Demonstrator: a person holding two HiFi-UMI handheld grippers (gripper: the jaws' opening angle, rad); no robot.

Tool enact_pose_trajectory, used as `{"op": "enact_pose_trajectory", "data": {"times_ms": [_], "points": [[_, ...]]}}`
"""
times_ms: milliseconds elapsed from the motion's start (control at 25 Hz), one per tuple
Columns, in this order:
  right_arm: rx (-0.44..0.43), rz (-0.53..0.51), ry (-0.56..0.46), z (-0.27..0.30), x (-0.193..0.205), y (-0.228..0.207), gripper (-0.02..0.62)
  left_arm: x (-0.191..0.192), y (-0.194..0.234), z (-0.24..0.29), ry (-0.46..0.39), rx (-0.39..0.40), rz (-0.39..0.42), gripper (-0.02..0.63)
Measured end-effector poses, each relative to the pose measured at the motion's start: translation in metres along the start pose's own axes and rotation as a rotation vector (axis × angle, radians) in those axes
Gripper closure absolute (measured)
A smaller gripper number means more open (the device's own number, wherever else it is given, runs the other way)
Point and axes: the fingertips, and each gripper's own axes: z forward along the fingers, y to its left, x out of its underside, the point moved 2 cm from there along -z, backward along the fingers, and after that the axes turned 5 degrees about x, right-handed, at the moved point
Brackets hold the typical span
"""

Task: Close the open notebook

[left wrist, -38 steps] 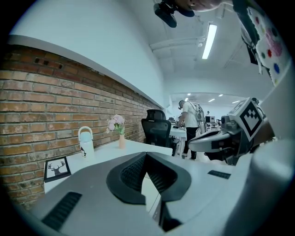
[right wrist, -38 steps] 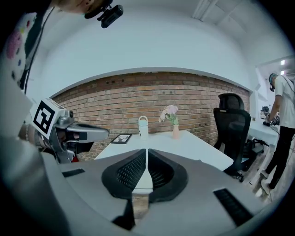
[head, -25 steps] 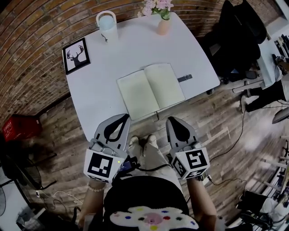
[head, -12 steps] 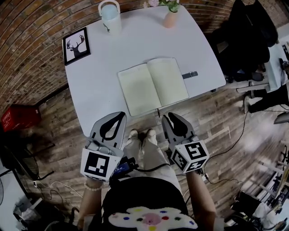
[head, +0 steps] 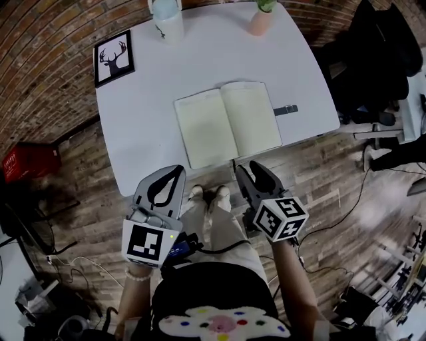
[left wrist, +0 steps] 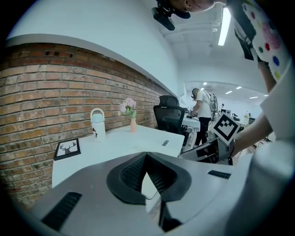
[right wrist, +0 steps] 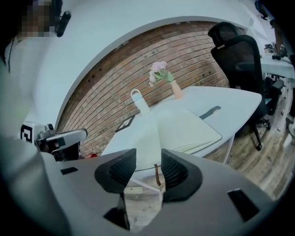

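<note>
The open notebook [head: 229, 123] lies flat with cream pages up near the front edge of the white table [head: 140, 133]; the right gripper view shows the notebook [right wrist: 184, 126] ahead with a brown ribbon hanging from it. Both grippers hang in front of the table edge, short of the notebook and apart from it. My left gripper [head: 178, 169] is shut, its tips meeting with nothing between them, as the left gripper view [left wrist: 146, 154] confirms. My right gripper [head: 249, 168] is opening, and the gap between its pads [right wrist: 147, 161] is empty.
At the table's back stand a framed deer picture [head: 113, 57], a white bottle [head: 168, 18] and a pink vase [head: 261, 20]. A dark strap [head: 286, 110] lies right of the notebook. A black office chair [head: 379, 60] stands to the right, a red crate [head: 30, 162] on the floor left.
Both grippers have sunk a little below the table edge. The right gripper has rolled and its jaws have parted; the left stays shut.
</note>
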Motion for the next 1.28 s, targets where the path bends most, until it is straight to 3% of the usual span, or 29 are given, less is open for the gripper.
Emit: {"op": "enact_pose_trajectory", "data": {"times_ms": [680,960,1280], "points": [[-0.056,0.197,0.079,0.03,0.019,-0.037,0.382,0.013,-0.007,0.008,0.045,-0.07,-0.039,0.591],[-0.071,0.267,0.077,0.035,0.021,-0.041,0.377,0.017,-0.004,0.005,0.053,-0.103,-0.079,0.592],[-0.085,0.347,0.07,0.037,0.018,-0.046,0.371,0.018,-0.007,0.007,0.059,-0.119,-0.07,0.591]]}}
